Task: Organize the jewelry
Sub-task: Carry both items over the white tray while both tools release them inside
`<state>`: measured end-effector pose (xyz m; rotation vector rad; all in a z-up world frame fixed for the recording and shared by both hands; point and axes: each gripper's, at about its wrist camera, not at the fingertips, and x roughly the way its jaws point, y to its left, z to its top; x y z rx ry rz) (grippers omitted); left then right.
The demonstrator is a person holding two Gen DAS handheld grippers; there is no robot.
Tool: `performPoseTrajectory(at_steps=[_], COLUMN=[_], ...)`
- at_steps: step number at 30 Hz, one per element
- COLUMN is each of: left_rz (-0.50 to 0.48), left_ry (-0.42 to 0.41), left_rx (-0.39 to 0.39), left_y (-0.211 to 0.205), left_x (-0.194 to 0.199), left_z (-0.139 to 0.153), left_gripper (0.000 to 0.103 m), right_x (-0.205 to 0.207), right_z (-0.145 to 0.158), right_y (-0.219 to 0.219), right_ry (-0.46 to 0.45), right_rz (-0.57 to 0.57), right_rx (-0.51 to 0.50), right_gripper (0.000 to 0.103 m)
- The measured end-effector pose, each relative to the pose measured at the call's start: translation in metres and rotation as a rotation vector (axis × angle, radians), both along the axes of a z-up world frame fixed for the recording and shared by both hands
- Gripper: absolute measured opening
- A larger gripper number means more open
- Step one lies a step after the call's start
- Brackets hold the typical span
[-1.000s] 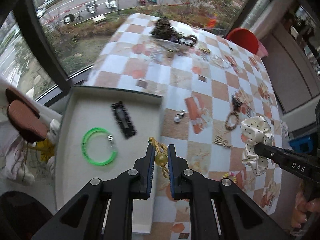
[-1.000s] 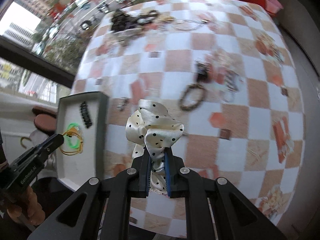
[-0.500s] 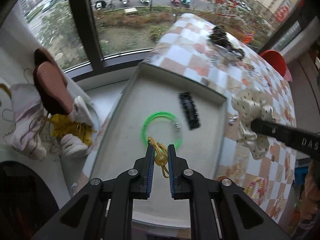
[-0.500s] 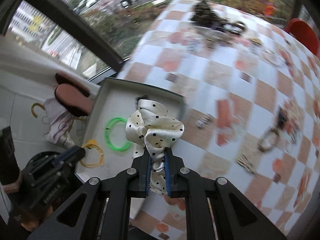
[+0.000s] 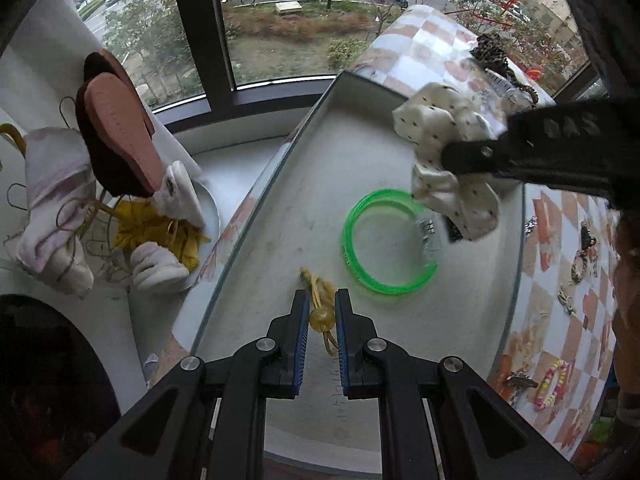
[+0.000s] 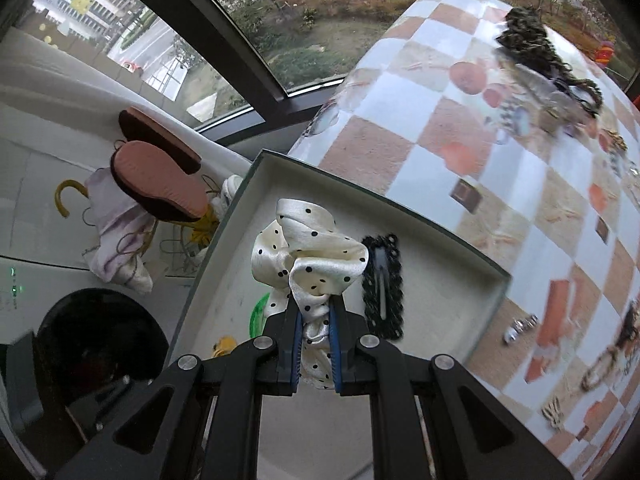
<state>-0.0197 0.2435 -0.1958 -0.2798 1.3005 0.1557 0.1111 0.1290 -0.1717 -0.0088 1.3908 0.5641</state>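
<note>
My left gripper (image 5: 322, 310) is shut on a yellow hair tie with a bead (image 5: 321, 317) and holds it low over the near part of the white tray (image 5: 304, 200). A green bangle (image 5: 386, 240) lies in the tray just ahead. My right gripper (image 6: 316, 316) is shut on a cream polka-dot scrunchie (image 6: 310, 260) and holds it over the tray (image 6: 440, 280), beside a black lace hair clip (image 6: 382, 284). The scrunchie also shows in the left wrist view (image 5: 444, 160), above the bangle's far right side.
The checkered table (image 6: 480, 128) holds several loose pieces: a dark pile at the far end (image 6: 532, 44), bracelets at the right (image 5: 580, 256) and a beaded bracelet (image 5: 554, 384). Left of the tray are slippers (image 5: 116, 136) and cloth (image 5: 52, 216) by the window.
Both grippers have moved left from the table to above the tray. The scrunchie now hangs over the bangle and clip. The yellow tie has come down close to the tray floor.
</note>
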Motion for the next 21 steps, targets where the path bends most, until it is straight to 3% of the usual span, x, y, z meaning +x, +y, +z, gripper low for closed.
performPoseTrajectory(at_steps=[10, 12, 17, 19, 20, 21], left_rz=[0.001, -0.007, -0.018, -0.020, -0.021, -0.022], left_ry=[0.057, 0.066, 0.078, 0.077, 0.078, 0.078], left_rx=[0.057, 0.072, 0.107, 0.117, 0.121, 0.123], left_y=[-0.004, -0.006, -0.010, -0.010, -0.010, -0.010], left_x=[0.001, 0.001, 0.001, 0.000, 0.000, 0.000], left_z=[-0.019, -0.019, -0.017, -0.015, -0.015, -0.013], left_gripper=[0.017, 0.017, 0.017, 0.017, 0.023, 0.038], right_x=[0.012, 0.013, 0.017, 0.017, 0.017, 0.017], right_z=[-0.029, -0.030, -0.030, -0.027, -0.025, -0.021], right_y=[0.008, 0.008, 0.004, 0.001, 0.001, -0.002], right_ry=[0.024, 0.030, 0.042, 0.044, 0.045, 0.044], right_rz=[0.000, 0.001, -0.001, -0.007, -0.010, -0.013], right_rx=[-0.038, -0.044, -0.035, -0.019, -0.011, 0.000], right_gripper=[0.022, 0.037, 0.060, 0.063, 0.064, 0.066])
